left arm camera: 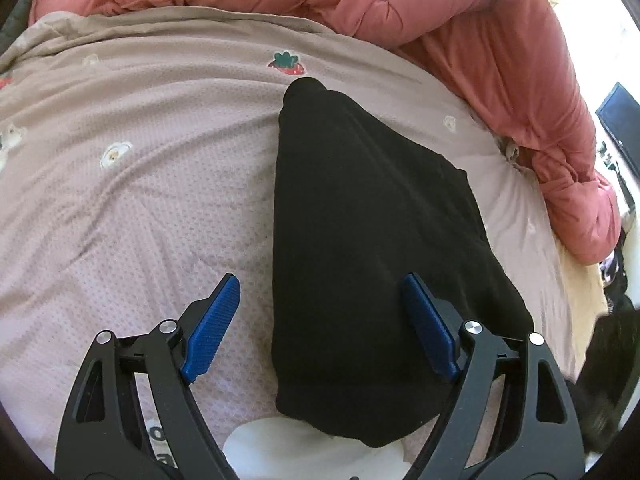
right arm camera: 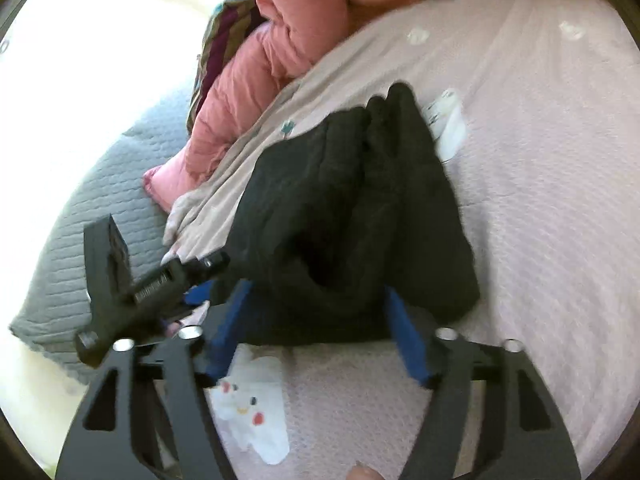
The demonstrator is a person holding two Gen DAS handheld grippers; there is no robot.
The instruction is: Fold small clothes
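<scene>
A small black garment (left arm camera: 360,248) lies folded lengthwise on the pink bedsheet (left arm camera: 140,184). My left gripper (left arm camera: 320,292) is open above the garment's near left edge, one blue pad over the sheet and the other over the cloth. In the right wrist view the same black garment (right arm camera: 360,208) lies bunched, and my right gripper (right arm camera: 316,296) is open with its blue pads on either side of the garment's near edge. The left gripper (right arm camera: 188,284) shows there at the garment's left edge.
A salmon-pink duvet (left arm camera: 480,40) is heaped along the far and right sides of the bed. A grey quilted blanket (right arm camera: 88,208) lies at the left. A white cloth with a cartoon print (right arm camera: 256,412) lies on the sheet near me.
</scene>
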